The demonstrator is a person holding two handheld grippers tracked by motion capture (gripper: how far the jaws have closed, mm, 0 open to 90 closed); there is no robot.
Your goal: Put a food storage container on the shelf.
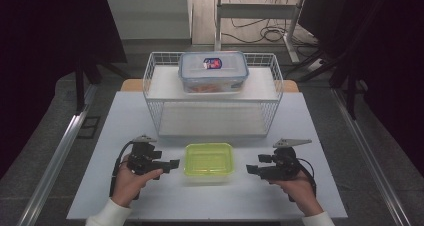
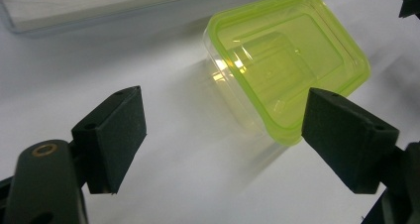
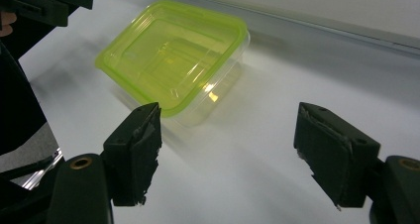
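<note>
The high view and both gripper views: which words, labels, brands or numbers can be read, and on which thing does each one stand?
No text can be read.
Sticker on the lid of the clear container in the wire basket: red and blue, too small and blurred to read.
Green-lidded container: no lettering visible in any view.

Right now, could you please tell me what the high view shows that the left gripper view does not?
High view alone: the wire basket with the blue-lidded container on its upper shelf, both hands, and the right gripper.

Left gripper view alone: a close look along the left gripper, its black jaws apart with nothing between them.

Both: the green-lidded container standing closed on the white table.
</note>
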